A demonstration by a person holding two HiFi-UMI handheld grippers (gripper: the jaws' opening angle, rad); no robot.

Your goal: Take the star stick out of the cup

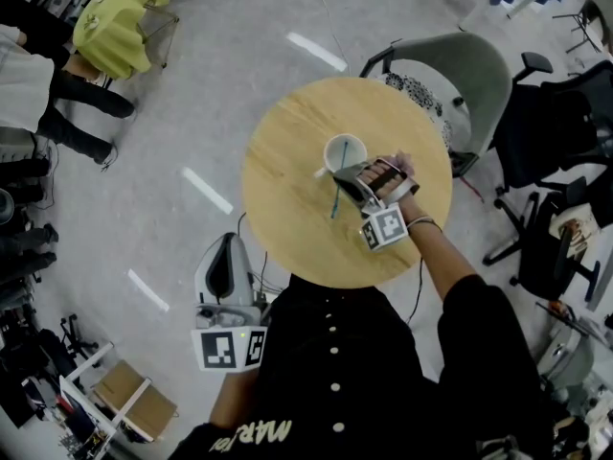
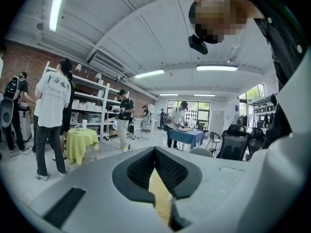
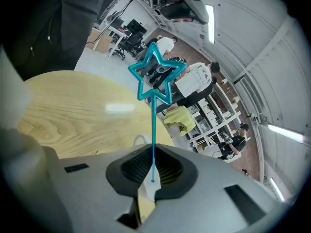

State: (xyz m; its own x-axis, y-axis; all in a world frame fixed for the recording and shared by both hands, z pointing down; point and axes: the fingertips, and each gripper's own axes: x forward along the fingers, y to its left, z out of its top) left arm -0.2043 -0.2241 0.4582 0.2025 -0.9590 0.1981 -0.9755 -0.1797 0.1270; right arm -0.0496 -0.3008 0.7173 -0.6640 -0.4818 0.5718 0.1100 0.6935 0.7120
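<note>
gripping the stick (image 3: pixel 153 130) by its plain end, the right claw (image 3: pixel 153 154) has its ribbed black pads (image 3: pixel 167 171) pressed together on the thin teal stem. the open five-point star outline stands at the far end, well out past the tips. the claw's shell is matt grey and rounded. just beyond the tips, a little left of the stem, a bit of the white cup (image 3: pixel 140 141) shows.

in the head view this claw (image 1: pixel 356 182) hangs over a round pale-wood table (image 1: pixel 287 190), with the round cup (image 1: pixel 360 148) close beside its tips. the stick (image 1: pixel 335 199) crosses in front of the tips and one end overlaps the cup's mouth, so whether it is clear of the rim i cannot tell. bare wood lies open ahead of the tips up to the curved edge; behind the claw the edge is nearer, with a grey chair (image 1: pixel 460 75) past it.

the left claw (image 1: pixel 226 257) hangs off the table, well apart from the cup — its tips (image 2: pixel 155 152) meet, nothing between them.
</note>
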